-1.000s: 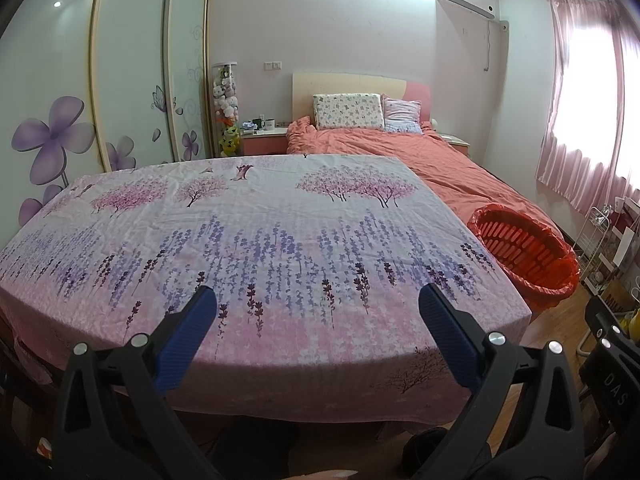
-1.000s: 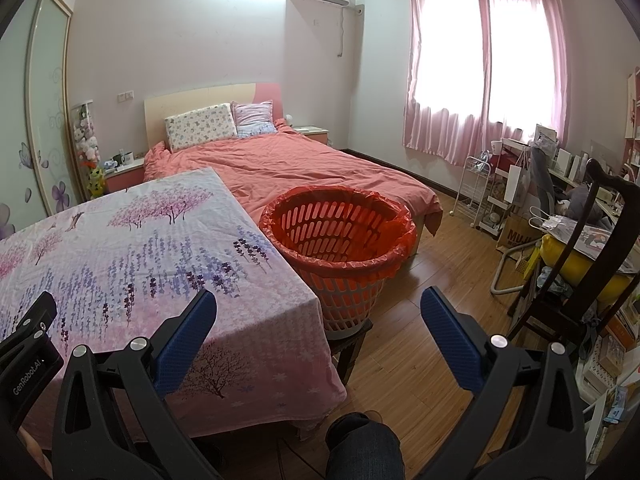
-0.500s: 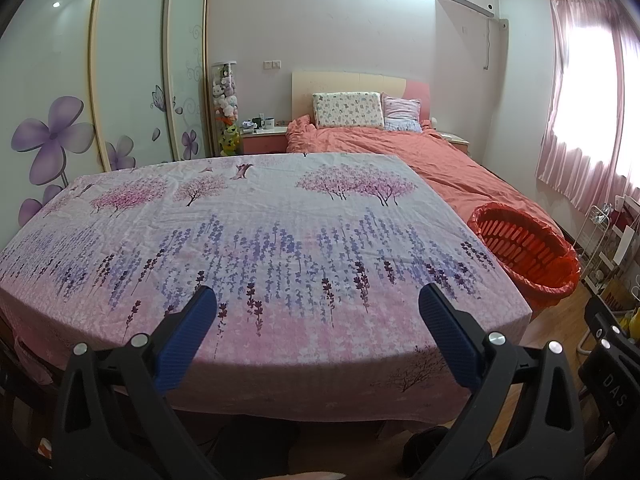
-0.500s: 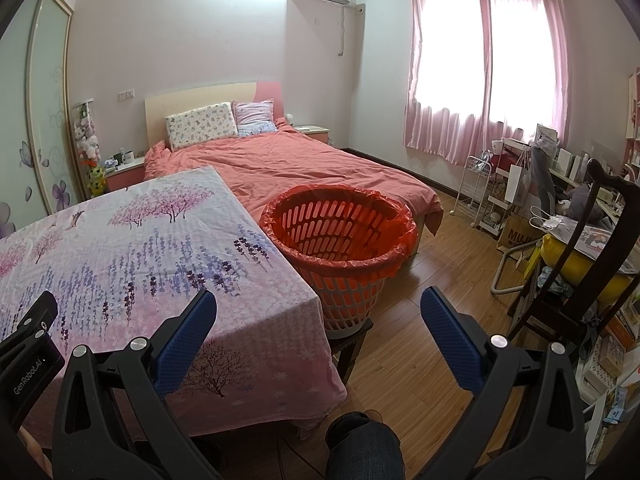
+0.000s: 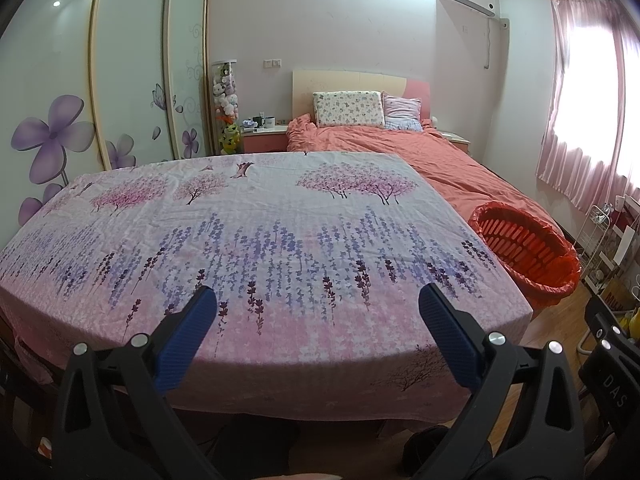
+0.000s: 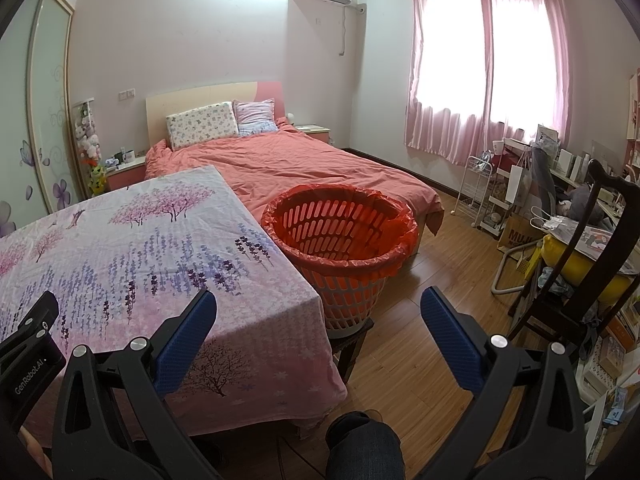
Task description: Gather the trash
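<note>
A red slatted basket [image 6: 340,236] lined with a red bag stands on a low stool at the table's right end; it also shows in the left wrist view [image 5: 524,252]. I see no trash on the table with the floral cloth [image 5: 260,232]. My left gripper [image 5: 318,304] is open and empty over the table's near edge. My right gripper [image 6: 318,308] is open and empty, held near the table's corner [image 6: 280,300], in front of the basket.
A bed with a coral cover [image 6: 300,160] lies behind the table and basket. A dark wooden chair [image 6: 592,256] and a cluttered desk stand at the right. A wardrobe with flower doors [image 5: 80,92] lines the left wall. Wooden floor [image 6: 432,320] lies right of the basket.
</note>
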A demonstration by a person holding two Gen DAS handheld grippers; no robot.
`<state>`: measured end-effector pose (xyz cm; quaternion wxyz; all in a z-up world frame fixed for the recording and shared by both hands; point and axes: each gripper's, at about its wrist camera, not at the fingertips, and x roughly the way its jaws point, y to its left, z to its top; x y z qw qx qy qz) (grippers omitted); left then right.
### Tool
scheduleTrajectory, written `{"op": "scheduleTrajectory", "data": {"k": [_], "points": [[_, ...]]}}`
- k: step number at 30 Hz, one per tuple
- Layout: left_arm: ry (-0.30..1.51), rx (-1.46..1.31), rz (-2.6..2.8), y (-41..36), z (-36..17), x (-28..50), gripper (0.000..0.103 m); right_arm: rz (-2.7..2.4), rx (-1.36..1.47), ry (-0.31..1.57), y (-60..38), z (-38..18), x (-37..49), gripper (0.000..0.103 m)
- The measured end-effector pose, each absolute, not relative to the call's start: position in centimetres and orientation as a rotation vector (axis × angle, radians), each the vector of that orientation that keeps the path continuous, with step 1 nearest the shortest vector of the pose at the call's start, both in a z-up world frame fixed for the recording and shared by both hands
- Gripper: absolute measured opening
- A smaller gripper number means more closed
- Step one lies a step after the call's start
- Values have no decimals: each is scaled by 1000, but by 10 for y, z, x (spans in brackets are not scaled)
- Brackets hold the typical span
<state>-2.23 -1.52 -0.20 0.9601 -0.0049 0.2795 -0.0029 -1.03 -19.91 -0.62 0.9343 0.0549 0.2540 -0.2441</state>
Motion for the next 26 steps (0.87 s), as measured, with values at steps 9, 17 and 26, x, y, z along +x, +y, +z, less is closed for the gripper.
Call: {"op": "scheduleTrajectory", "data": {"k": [9, 17, 26], "points": [[568, -10, -7, -15, -2, -22, 99, -493, 109, 521, -198, -9, -8, 101], [568, -7, -3, -15, -2, -21, 99, -493, 109, 521, -198, -8, -8, 101], [579, -8, -6, -13, -4, -22, 99, -492, 109, 522, -197, -9, -8, 101]]}}
